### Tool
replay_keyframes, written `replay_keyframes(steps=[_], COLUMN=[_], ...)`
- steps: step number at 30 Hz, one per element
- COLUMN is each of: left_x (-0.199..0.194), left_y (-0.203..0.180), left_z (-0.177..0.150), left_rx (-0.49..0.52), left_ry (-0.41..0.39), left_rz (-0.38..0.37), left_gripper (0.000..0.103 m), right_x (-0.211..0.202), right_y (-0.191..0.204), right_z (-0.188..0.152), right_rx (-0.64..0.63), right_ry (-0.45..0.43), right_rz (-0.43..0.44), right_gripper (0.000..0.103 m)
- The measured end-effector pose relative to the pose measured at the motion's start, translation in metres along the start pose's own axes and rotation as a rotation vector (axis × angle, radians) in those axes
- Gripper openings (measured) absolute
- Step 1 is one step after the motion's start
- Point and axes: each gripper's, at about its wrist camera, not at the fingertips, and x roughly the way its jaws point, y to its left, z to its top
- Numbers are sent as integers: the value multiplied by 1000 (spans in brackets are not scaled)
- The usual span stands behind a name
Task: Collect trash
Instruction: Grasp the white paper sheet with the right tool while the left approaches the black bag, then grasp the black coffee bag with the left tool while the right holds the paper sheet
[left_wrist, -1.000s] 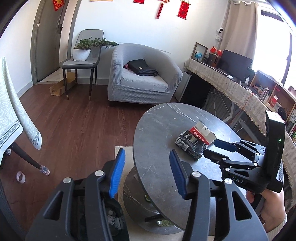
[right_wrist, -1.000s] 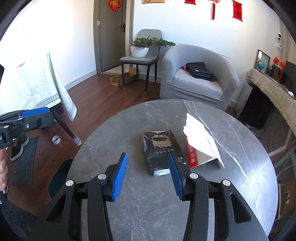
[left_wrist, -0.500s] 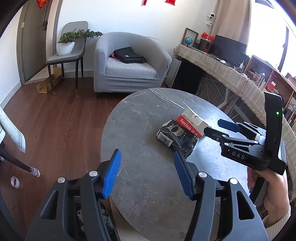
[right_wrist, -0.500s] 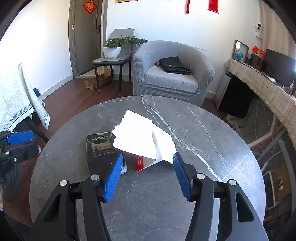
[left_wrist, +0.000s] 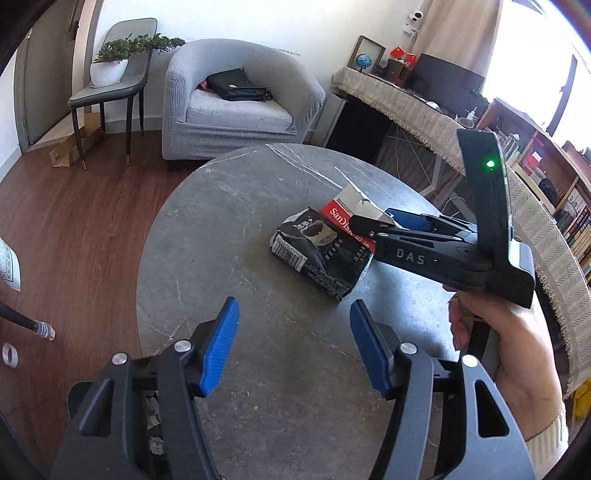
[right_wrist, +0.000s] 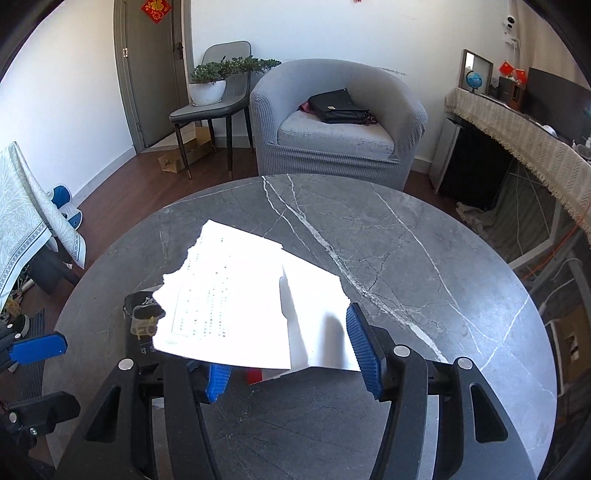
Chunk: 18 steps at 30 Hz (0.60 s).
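Note:
A torn red and white SanDisk box (left_wrist: 345, 214) lies on the round grey marble table (left_wrist: 221, 221), partly over a crumpled black wrapper (left_wrist: 321, 253). In the right wrist view the box's white flap (right_wrist: 236, 299) sits between my open fingers and the wrapper (right_wrist: 142, 321) peeks out at its left. My right gripper (right_wrist: 288, 354) is open, with its jaws on either side of the box; it also shows in the left wrist view (left_wrist: 373, 221). My left gripper (left_wrist: 295, 347) is open and empty above the table's near part.
A grey armchair (left_wrist: 236, 107) with a black bag stands behind the table. A chair with a potted plant (left_wrist: 110, 70) is at the far left. A cloth-covered desk (left_wrist: 443, 122) runs along the right. A bin with scraps (left_wrist: 151, 413) sits under my left gripper.
My right gripper moved forward so its jaws now stand around the box. My left gripper moved in over the table, closer to the wrapper.

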Motion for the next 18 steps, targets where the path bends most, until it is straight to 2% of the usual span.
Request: replay_keyframes(steps=[2,5,7,10,13,18], left_x=[2,5,6,9,11,19], left_y=[-2,-4,-5,-9,-13,-17], left_z=[0,2,2,3,4,9], left_rx=[0,-7,-10,0,2,-14], left_ry=[4,9,12,14,14,11], left_rz=[-5,-14,-23,-17,-11,2], left_gripper=[65,66,69,71,75,75], right_x=[3,-1,-4,-9,-14,-30], right_y=[-1,-4,-8,-15,-20,-31], right_z=[-2,-2,-3,-2,-1,0], right_rx=[1,-2,0,33,50,81], right_ry=[10,4,-2,-12,-29,-67], right_rz=[0,-5,-15,9,31,79], right_gripper=[54,44,32,26,24,24])
